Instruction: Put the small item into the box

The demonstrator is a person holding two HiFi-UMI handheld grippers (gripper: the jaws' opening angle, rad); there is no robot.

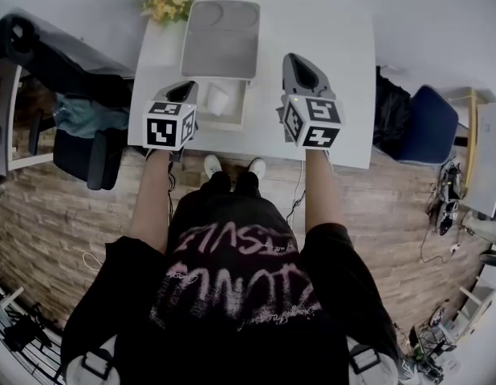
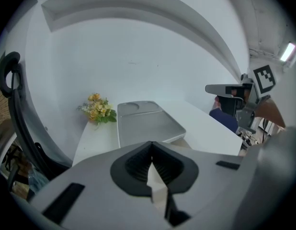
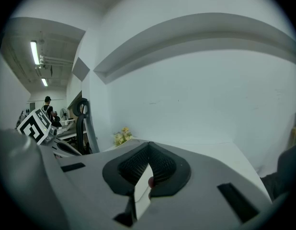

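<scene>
Small white item (image 1: pixel 217 99) lies inside the open box (image 1: pixel 232 123). Judged light, thin-walled and crushable; best pinched gently at its rim. Left gripper (image 1: pixel 181 93), just beside the box, has its jaws together on nothing. Right gripper (image 1: pixel 300 69), opposite side, likewise closed. White table (image 1: pixel 344 70); bare white wall (image 2: pixel 138 56) beyond the box.

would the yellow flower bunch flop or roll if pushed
Probably light and floppy: the yellow flower bunch shows loose sprigs and leaves, no vase visible. Likely slides rather than rolls on the smooth white table, near its corner.
</scene>
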